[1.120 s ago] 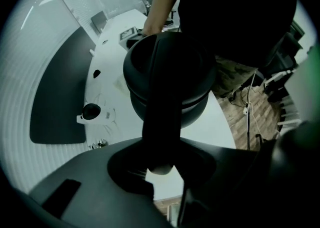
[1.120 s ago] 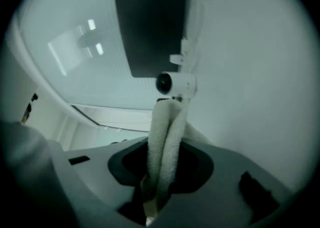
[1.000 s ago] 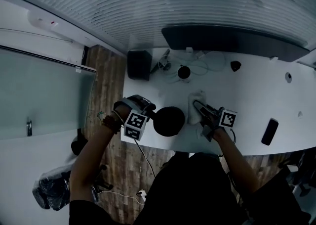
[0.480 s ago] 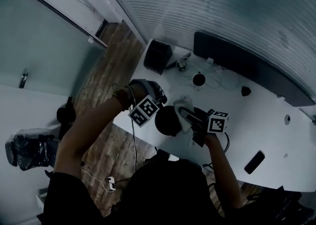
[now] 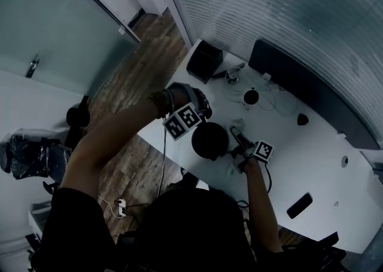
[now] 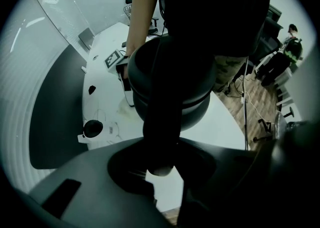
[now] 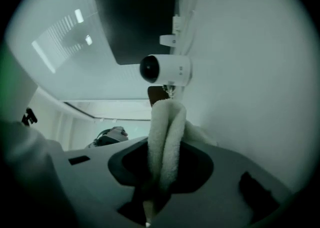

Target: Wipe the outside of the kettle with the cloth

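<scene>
In the lower part of the head view a person in dark clothes reaches with both arms over a white desk (image 5: 311,163). The left gripper (image 5: 190,126), in the middle of the frame, points down. In the left gripper view its jaws are clamped on the dark handle (image 6: 159,137) of the black kettle (image 6: 170,79). The kettle is in the centre of the head view, at the near edge of the desk, between the two grippers.

Just right of the kettle is the right gripper (image 5: 240,140). In the right gripper view its jaws are pressed together on a folded white cloth (image 7: 165,132), which sticks out from between them. Whether the cloth touches the kettle, I cannot tell.

At the lower right of the desk lies a dark phone (image 5: 298,205). Farther away, above the kettle, stands a small white camera (image 7: 167,69) with a black lens, and to the upper left of it a black box (image 5: 203,61). Behind them a wide dark monitor (image 5: 305,85) runs along the far edge. At the left of the frame is a wood floor (image 5: 131,85).
</scene>
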Motion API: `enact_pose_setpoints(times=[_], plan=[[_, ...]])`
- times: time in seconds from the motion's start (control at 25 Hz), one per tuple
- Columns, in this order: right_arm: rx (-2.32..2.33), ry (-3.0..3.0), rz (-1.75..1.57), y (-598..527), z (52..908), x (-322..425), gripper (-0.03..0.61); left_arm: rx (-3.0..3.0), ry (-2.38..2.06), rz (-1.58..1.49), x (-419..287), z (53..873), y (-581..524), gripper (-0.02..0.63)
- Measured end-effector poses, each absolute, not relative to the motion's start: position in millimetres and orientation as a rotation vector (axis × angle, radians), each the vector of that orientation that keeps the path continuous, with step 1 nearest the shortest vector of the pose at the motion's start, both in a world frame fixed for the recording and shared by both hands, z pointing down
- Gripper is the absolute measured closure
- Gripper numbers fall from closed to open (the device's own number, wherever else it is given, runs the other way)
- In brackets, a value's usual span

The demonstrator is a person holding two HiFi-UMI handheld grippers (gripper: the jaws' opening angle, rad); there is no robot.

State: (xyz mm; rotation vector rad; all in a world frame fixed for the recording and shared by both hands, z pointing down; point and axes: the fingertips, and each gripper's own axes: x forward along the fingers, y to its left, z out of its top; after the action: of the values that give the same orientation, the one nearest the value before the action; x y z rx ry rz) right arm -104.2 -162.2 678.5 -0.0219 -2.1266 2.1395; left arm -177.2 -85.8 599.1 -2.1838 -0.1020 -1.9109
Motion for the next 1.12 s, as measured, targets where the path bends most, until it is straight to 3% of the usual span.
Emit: enact_pose_setpoints(times=[0.16,0.32,0.48,0.6,0.96,1.12], plan=[[-0.251,-2.443,2.076,-200,592,-95,0.485,-2.179,-0.123,-1.865,-174,598,-86,0.495],[-0.794,-2.576,1.784,-185,514,-113,0.485,-2.155,-0.160,-1.843,-173,597,-89,0.495],[-1.114,-2.425,1.317,-123,511,-137,0.485,-2.109,-0.254,-1.822,-165,596,-97,0.495],[-1.090,-2.370,1.218,-120,529,-147,0.485,-2.089,-0.330,-1.810,-157,595,-100,0.497],[-0.913,-2.157,1.847,-146,590,-153,0.485,-2.095,-0.281,-1.787,-156,598,-107,0.497],[-0.671,-2.067,1.878,-146,639,-151,0.485,-2.021,-0.327,-1.759,-150,599,-108,0.497]])
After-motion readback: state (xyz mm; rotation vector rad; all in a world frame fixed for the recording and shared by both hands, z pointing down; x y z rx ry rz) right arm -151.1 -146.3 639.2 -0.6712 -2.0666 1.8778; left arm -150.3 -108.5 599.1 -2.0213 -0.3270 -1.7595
